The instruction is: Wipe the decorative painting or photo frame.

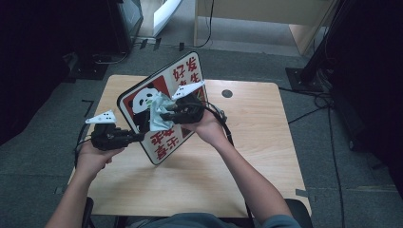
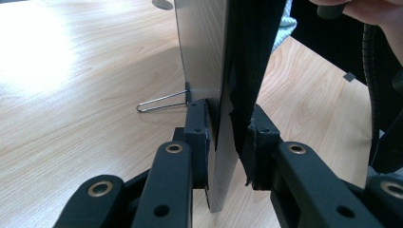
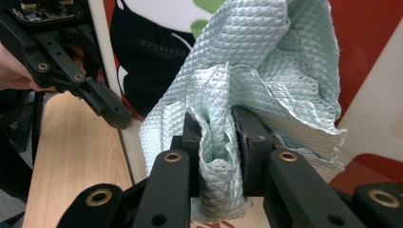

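A square panda sign with red Chinese characters is held tilted above the wooden table. My left gripper is shut on the sign's lower left edge; in the left gripper view the thin board sits edge-on between the jaws of that gripper. My right gripper is shut on a crumpled pale green cloth pressed against the sign's face. In the right gripper view the quilted cloth bunches up between the jaws of the right gripper, covering part of the panda picture.
A wire stand juts from the sign's back. The table has a round cable hole at its far edge. Cables trail on the grey floor at right, and a wooden cabinet stands behind the table.
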